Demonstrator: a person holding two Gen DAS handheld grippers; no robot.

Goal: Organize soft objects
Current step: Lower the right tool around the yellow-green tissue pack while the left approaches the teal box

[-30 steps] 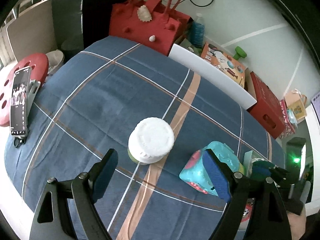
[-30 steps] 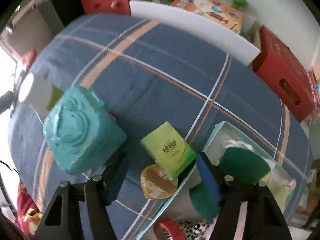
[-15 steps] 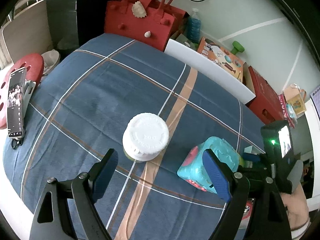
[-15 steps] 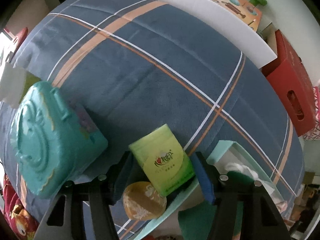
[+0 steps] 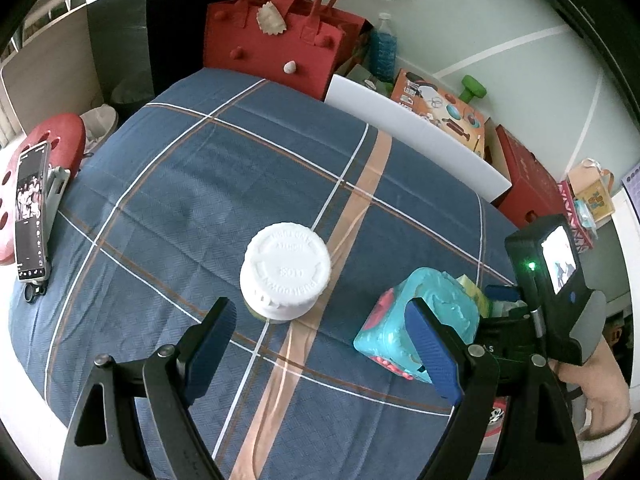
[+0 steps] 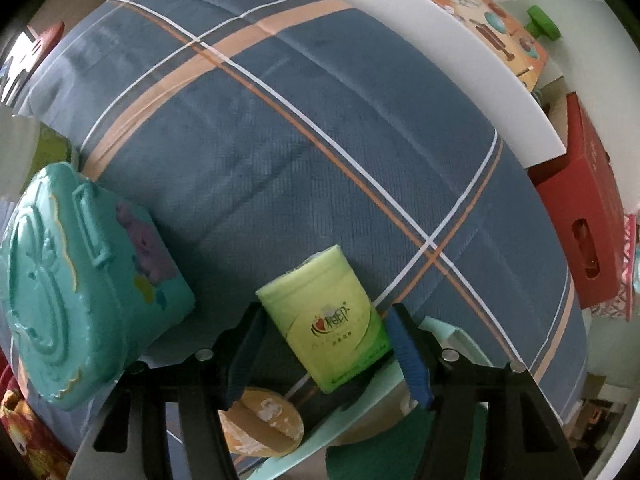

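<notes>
A green tissue pack (image 6: pixel 332 328) lies on the blue plaid bed cover (image 6: pixel 320 140), leaning on the rim of a pale teal tray (image 6: pixel 452 336). My right gripper (image 6: pixel 324 312) points steeply down over the pack, and both blue pads touch its sides. An orange round squishy (image 6: pixel 264 420) sits just below the pack. A teal toy case (image 6: pixel 80 280) stands to the left. In the left wrist view my left gripper (image 5: pixel 320 308) hangs open with nothing between its fingers. It is just short of a white-lidded jar (image 5: pixel 286 270), with the teal toy case (image 5: pixel 424 312) at its right finger.
A red felt bag (image 5: pixel 280 28), a white board (image 5: pixel 412 136) and a red box (image 5: pixel 528 184) line the bed's far side. A phone on a stand (image 5: pixel 30 208) sits at the left edge. Something dark green (image 6: pixel 400 452) lies in the tray.
My right gripper has come down over the tissue pack and narrowed from well apart to touching its sides. The left gripper has hardly moved. The right hand's device has come into the left wrist view.
</notes>
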